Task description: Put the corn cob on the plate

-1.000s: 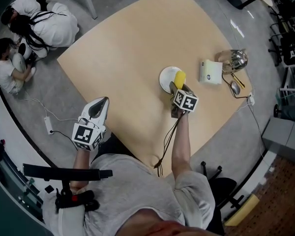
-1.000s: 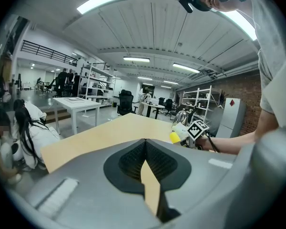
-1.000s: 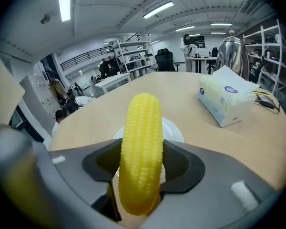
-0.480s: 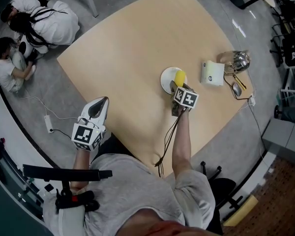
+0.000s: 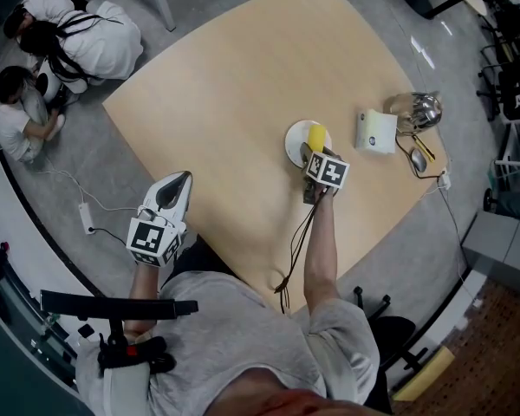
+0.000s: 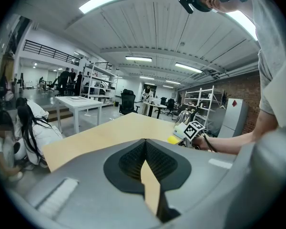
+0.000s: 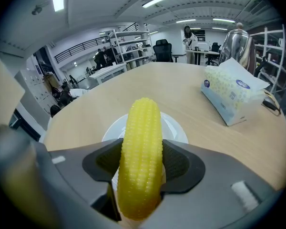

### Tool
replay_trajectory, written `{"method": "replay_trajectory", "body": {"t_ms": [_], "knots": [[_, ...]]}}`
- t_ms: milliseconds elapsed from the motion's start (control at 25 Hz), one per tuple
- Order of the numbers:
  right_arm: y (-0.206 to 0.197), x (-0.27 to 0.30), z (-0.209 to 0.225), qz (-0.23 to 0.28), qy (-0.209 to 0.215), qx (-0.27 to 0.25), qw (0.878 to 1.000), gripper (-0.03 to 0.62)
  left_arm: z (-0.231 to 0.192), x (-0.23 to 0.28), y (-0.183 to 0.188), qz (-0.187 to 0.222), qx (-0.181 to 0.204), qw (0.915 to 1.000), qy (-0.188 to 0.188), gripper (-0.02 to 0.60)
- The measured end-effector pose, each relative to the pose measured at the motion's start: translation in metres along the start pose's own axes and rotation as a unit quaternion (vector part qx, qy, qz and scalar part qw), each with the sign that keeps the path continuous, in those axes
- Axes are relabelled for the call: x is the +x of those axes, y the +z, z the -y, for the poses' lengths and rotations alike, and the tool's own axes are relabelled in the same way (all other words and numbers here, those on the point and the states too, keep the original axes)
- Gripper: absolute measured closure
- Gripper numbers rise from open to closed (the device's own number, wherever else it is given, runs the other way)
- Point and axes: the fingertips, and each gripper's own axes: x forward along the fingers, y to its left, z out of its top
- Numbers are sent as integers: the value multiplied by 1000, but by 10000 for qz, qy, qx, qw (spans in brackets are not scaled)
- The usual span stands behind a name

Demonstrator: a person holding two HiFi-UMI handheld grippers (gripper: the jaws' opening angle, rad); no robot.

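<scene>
A yellow corn cob (image 7: 141, 156) is clamped between the jaws of my right gripper (image 7: 142, 162), lengthwise and pointing away from me. It hangs over the near part of a small white plate (image 7: 176, 126) on the tan table. From the head view the corn cob (image 5: 316, 135) overlaps the plate (image 5: 295, 139), with the right gripper (image 5: 315, 148) just behind it. My left gripper (image 5: 175, 183) is held off the table's left edge, jaws together and nothing between them; its own view shows the left gripper (image 6: 145, 157) facing across the table.
A tissue box (image 5: 374, 132) lies right of the plate, with a metal kettle (image 5: 418, 106) and a spoon (image 5: 414, 155) beyond it near the table's right corner. People sit on the floor (image 5: 35, 68) at the far left. A cable trails from the right gripper.
The right gripper with the corn has barely shifted over the plate. The left gripper has stayed where it was.
</scene>
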Motion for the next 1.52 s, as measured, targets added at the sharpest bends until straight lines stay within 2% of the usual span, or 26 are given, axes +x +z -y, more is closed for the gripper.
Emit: {"method": "replay_trajectory", "body": {"t_ms": [560,800,1200,1520], "knots": [[1,2,6,-79,-140,-14,9999,341,-1,0,1,73,-27,10000,9,561],[11,-6,7,127,-164,-19,9998,347,-2,-2,1,132,-32,9999,-1,561],[26,-50,-5,488,-170,-25,9987,353,6,-25,17,334,25,9994,-59,561],[26,-109,-24,968,-62,-92,9952,367,24,-58,30,547,146,9983,-104,561]]}}
